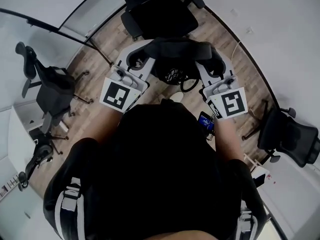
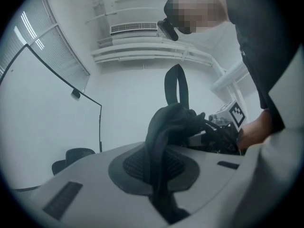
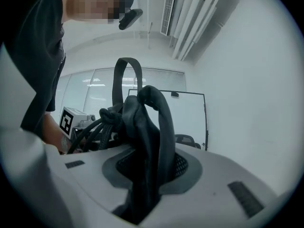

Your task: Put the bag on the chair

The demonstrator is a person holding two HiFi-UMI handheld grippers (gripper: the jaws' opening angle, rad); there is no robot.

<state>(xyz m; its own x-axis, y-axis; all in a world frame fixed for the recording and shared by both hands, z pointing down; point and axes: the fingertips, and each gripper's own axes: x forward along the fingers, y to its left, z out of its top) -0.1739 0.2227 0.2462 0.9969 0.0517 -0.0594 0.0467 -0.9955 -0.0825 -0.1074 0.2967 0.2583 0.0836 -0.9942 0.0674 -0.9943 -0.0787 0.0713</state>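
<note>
A black bag hangs between my two grippers, above the wood floor and just in front of a black office chair. In the head view, my left gripper holds the bag's left side and my right gripper holds its right side. In the left gripper view, the left gripper is shut on a fold of the bag. In the right gripper view, the right gripper is shut on a thick bunch of the bag's fabric and strap. A carry loop stands up above the bag.
A second black office chair stands at the left and a third chair at the right. A glass partition runs at the far left. White walls curve around the wood floor. A phone shows at the person's hip.
</note>
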